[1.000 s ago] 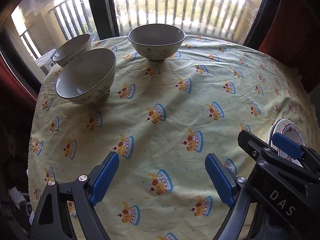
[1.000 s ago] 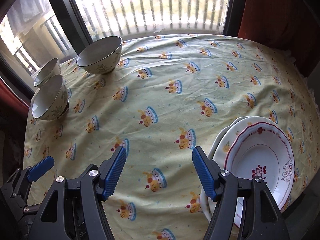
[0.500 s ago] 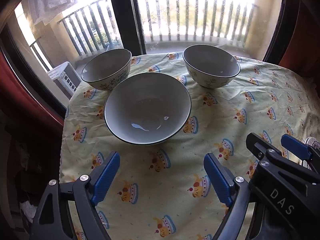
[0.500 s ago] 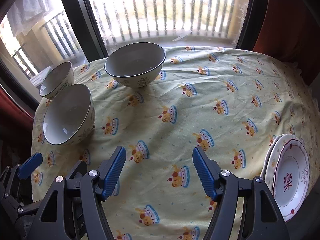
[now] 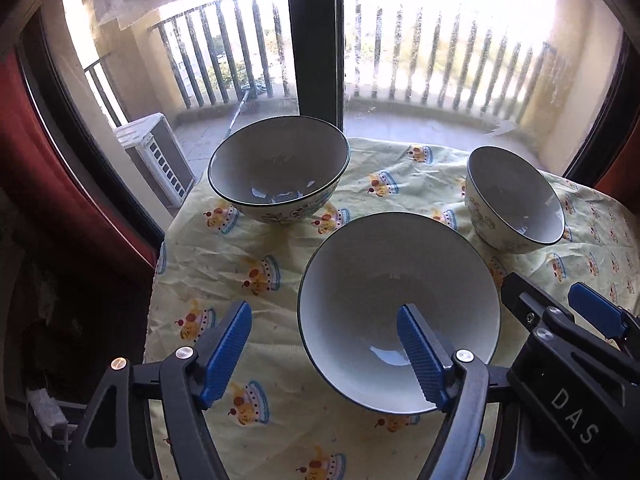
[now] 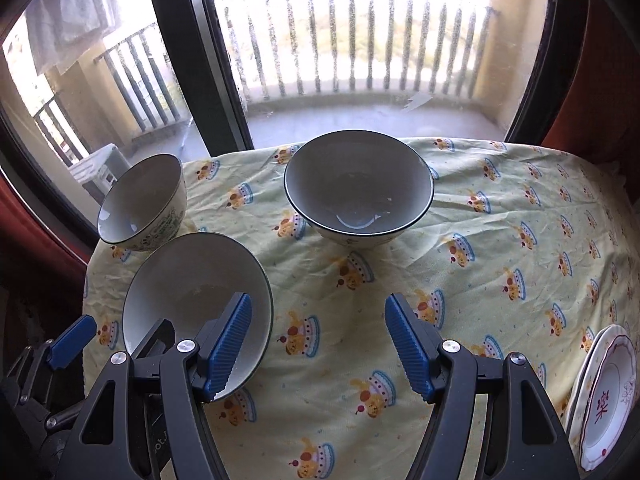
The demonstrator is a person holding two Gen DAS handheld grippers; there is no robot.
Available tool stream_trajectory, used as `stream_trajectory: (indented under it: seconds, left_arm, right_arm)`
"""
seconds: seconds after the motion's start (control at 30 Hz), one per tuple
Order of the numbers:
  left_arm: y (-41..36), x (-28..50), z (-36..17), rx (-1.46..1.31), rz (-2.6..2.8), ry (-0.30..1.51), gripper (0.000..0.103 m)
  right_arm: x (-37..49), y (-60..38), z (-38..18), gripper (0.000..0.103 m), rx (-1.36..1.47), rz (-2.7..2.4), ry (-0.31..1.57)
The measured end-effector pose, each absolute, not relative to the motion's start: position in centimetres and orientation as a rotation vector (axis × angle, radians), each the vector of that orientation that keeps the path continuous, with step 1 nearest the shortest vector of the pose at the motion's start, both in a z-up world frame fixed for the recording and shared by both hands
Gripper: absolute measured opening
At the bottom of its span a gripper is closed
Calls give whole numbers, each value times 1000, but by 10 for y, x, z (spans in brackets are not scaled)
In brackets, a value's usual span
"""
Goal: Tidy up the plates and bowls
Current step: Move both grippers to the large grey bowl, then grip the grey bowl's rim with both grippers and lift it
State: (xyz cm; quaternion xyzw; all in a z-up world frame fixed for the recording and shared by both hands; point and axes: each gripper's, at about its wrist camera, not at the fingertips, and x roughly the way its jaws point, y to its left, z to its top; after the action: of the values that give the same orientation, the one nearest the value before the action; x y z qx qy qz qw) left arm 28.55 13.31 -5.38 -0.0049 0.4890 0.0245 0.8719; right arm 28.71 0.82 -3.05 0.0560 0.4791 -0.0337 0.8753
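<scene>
- At the near bowl, our left gripper [image 5: 324, 354] is closing, one blue pad inside the white, dark-rimmed ceramic bowl [image 5: 376, 280], the other outside; neither pad presses the wall yet.
- We should seat both pads squarely on the wall before lifting.
- Our right gripper [image 6: 316, 346] hangs open, empty, over the yellow cloth-covered worktop [image 6: 500, 220].
- Two matching bowls stand beyond; stacked red-trimmed plates [image 6: 608, 396] sit well apart.

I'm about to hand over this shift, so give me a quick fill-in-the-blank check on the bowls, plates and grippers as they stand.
1. The yellow cartoon-print tablecloth carries ___ white ceramic bowls with dark rims.
2. The nearest bowl holds ___.
3. One blue pad of the left gripper, whose jaws are closing, overlaps that bowl's ___ in the left wrist view.
4. The red-rimmed white plates sit at the ___ edge of the right wrist view; the right gripper is empty.

Missing words: three; nothing; inside; right
</scene>
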Motion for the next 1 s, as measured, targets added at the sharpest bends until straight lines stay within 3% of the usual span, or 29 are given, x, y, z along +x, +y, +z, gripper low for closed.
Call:
stream_trajectory:
  seconds: [0.2,0.4,0.47,0.53,1.0]
  left_arm:
    - [139,306,-71,-17,46,1044,58]
    - [135,314,-82,8,52,1049,32]
    - [133,316,-84,12,46,1058,20]
    - [134,315,-85,12,46,1060,21]
    - [122,281,-75,-3,-4,1091,20]
  right_arm:
    - [307,18,-47,61,129,-72,1026]
    - [318,23,-62,40,160,-36,1069]
    - [320,26,-65,25,168,-12,1080]
    - [321,33,-64,18,153,-4,1081]
    - [289,22,-51,17,133,-29,1080]
